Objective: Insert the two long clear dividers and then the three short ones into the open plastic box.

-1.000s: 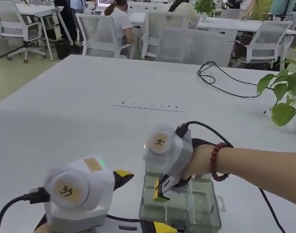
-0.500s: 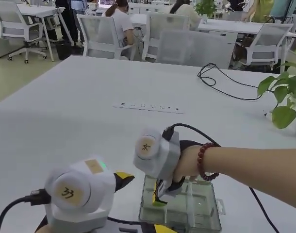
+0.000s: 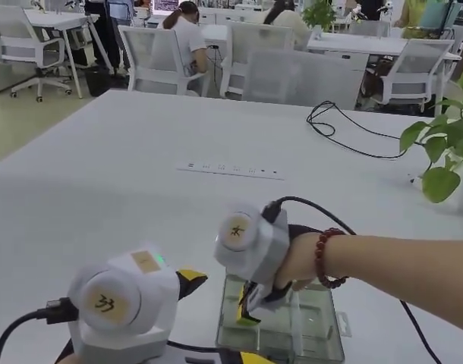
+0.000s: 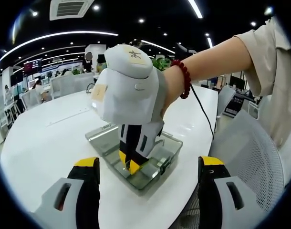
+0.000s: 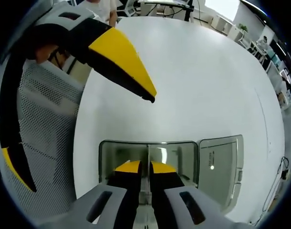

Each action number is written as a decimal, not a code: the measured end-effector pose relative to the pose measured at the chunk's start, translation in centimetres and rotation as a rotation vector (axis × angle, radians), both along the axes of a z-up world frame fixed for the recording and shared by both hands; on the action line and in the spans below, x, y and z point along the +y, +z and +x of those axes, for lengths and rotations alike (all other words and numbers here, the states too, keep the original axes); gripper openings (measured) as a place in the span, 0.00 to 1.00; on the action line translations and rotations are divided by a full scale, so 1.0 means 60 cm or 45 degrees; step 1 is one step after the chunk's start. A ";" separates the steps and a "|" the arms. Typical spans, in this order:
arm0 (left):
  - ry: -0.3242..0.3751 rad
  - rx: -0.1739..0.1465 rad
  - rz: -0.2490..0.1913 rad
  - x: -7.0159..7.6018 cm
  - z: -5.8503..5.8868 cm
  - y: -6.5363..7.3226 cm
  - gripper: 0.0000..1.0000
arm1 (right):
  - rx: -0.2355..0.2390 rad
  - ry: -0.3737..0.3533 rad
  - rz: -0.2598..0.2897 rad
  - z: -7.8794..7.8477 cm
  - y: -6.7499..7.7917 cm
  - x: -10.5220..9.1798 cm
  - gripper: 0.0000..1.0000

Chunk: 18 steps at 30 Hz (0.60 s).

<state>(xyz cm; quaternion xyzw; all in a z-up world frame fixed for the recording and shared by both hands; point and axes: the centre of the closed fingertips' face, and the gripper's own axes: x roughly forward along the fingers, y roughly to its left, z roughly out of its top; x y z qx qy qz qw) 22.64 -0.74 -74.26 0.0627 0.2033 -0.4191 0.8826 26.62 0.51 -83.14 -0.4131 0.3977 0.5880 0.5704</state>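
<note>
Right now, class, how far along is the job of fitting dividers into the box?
Done: the box lies open, its lid flat beside it. In hand: the right gripper is down inside, jaws pinched on one clear divider standing across the middle; the left gripper hangs open. Left: apparently the other dividers, since the spaces either side look undivided.

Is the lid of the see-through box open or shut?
Open. In the right gripper view the lid lies flat beside the box, and the right gripper holds a divider inside it.
</note>
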 end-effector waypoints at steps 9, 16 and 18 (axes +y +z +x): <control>0.007 -0.011 -0.001 -0.001 -0.004 0.006 0.88 | -0.019 -0.052 0.097 0.004 0.035 -0.002 0.21; 0.032 -0.007 -0.013 0.002 -0.003 0.008 0.90 | -0.015 -0.092 0.148 -0.003 0.059 -0.018 0.29; 0.034 -0.012 -0.008 0.003 -0.003 0.010 0.90 | -0.029 -0.109 0.165 -0.002 0.063 -0.026 0.30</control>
